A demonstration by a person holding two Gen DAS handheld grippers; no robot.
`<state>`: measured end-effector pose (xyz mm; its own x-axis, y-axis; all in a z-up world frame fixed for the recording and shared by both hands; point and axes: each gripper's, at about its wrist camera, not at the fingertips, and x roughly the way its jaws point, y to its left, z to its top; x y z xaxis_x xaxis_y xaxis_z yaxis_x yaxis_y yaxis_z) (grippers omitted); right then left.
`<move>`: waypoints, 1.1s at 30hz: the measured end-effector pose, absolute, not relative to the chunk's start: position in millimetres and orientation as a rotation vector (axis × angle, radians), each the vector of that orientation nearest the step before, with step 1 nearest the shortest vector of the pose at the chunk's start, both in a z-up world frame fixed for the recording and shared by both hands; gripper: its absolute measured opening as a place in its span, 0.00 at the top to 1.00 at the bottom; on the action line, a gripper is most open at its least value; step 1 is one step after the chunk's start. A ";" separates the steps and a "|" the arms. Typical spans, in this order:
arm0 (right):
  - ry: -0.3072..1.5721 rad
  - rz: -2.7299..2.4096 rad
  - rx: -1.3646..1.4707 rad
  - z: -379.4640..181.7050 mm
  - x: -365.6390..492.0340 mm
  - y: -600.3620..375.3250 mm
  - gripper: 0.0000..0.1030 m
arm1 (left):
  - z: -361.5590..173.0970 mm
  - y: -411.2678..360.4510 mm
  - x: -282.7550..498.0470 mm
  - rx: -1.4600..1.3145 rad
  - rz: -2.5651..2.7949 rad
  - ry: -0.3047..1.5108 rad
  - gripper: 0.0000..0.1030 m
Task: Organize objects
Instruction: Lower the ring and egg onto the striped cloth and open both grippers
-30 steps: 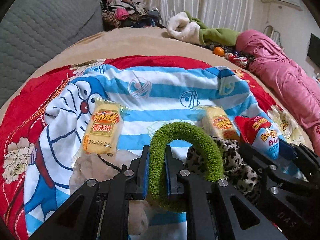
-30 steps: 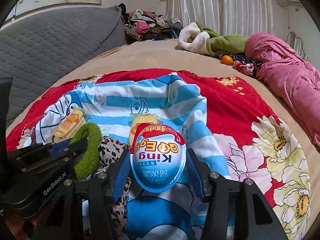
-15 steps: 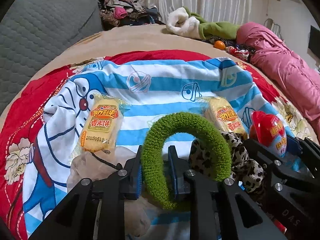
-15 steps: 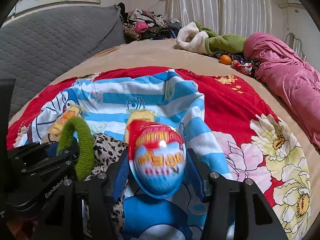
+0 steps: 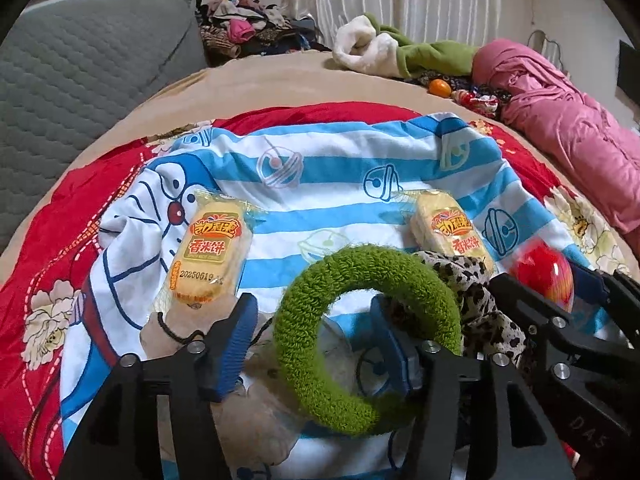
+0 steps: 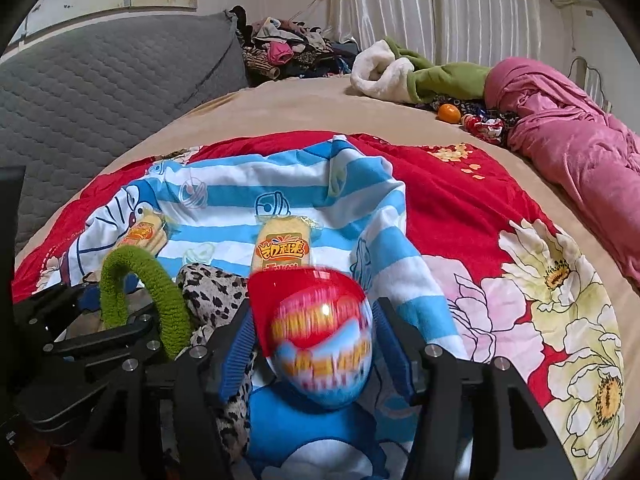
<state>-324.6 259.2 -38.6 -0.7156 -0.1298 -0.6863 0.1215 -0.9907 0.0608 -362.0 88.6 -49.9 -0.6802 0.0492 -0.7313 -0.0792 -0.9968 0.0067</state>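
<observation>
My left gripper (image 5: 316,344) is open; a green fuzzy hair ring (image 5: 366,336) lies loose between its blue pads, leaning on the right one. A leopard-print scrunchie (image 5: 476,304) lies right of it. My right gripper (image 6: 316,348) is open; a red and blue toy egg (image 6: 320,336) sits blurred between its pads, tipping. Two yellow rice-cracker packets (image 5: 210,254) (image 5: 452,230) lie on the blue-striped Doraemon cloth (image 5: 328,176). The ring (image 6: 140,300) and the near packet (image 6: 284,248) also show in the right wrist view.
A beige pouch with a black hair tie (image 5: 176,324) lies under the left finger. The cloth lies on a red flowered blanket (image 6: 520,264) on a bed. Pink bedding (image 6: 568,148), a green-white garment (image 6: 404,68), an orange (image 6: 448,113) and a grey headboard (image 6: 100,92) surround it.
My left gripper opened and let go of the green ring, which fell open into a full loop. My right gripper opened and the egg rolled, its red end turning upward.
</observation>
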 end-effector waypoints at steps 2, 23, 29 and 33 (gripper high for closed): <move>-0.020 -2.791 1.114 -37.0 -322.7 259.0 0.39 | -48.8 87.9 -360.2 -1.221 2.822 0.061 0.36; -0.035 -2.808 1.078 -26.0 -313.6 260.2 0.28 | -33.4 77.3 -347.1 -1.194 2.852 0.011 0.25; -0.038 -2.825 1.055 -21.1 -310.7 261.7 0.20 | -31.3 71.7 -344.0 -1.185 2.845 -0.053 0.24; -0.040 -2.823 1.043 -20.0 -309.3 263.6 0.16 | -31.1 70.0 -343.8 -1.175 2.836 -0.084 0.23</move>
